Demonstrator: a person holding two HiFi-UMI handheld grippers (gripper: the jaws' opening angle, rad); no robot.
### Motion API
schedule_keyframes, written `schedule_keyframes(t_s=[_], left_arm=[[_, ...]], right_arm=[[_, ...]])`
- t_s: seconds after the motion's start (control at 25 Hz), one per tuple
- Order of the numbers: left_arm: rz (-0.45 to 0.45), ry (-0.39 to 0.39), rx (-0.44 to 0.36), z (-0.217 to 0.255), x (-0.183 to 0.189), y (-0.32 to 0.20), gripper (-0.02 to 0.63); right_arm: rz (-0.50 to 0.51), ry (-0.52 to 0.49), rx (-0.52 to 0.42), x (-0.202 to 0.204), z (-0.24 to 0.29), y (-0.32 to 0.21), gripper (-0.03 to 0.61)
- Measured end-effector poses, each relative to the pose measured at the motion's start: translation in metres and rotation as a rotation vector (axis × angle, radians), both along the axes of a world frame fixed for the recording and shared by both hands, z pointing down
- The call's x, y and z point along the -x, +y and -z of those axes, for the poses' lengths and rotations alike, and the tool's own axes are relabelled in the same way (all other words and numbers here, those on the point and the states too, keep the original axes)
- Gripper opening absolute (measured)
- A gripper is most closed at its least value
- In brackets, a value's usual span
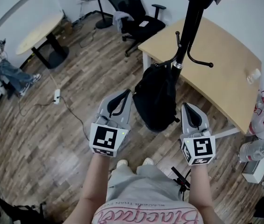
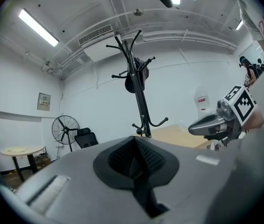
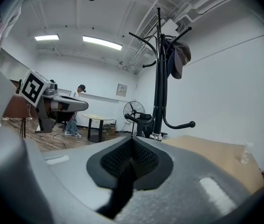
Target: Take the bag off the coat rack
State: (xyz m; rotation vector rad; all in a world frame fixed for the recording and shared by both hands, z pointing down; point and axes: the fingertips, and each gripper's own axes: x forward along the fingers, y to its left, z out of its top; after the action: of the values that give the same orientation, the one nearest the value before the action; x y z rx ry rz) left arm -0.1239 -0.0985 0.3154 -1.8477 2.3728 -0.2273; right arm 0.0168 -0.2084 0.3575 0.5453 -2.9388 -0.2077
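So, head view first: the black bag is hanging low on the coat rack, right by the desk's corner. The left gripper and right gripper are hovering either side of it, both clenched on nothing.

Left gripper view: the jaws are pressing together, empty, and a dark cap is dangling off an upper hook.

Right gripper view: same deal, the jaws are sitting closed and empty.

I'm guessing the danger is yanking the bag sideways. That could mean the strap snagging on its hook, the rack tipping toward the desk, or that cap getting knocked off.
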Motion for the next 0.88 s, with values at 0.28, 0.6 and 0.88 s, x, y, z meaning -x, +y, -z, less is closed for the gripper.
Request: schedule_keyframes(t_s=[0.28, 0.6, 0.88], left_arm=[[-0.045, 0.009, -0.007, -0.008, 0.018, -0.018, 0.018], [-0.182, -0.010, 0.026, -0.014, 0.052, -0.042, 0.018], [-0.319, 0.000, 0.028, -0.016, 0.087, -0.072, 0.018]], right_arm=[[-0.052, -0.009, -0.002, 0.006, -0.003, -0.007, 0.002], [-0.200, -0.046, 0.030, 0.028, -0.007, -0.017, 0.002], [-0.356, -0.064, 0.016, 0.050, -0.002, -0.020, 0.002]])
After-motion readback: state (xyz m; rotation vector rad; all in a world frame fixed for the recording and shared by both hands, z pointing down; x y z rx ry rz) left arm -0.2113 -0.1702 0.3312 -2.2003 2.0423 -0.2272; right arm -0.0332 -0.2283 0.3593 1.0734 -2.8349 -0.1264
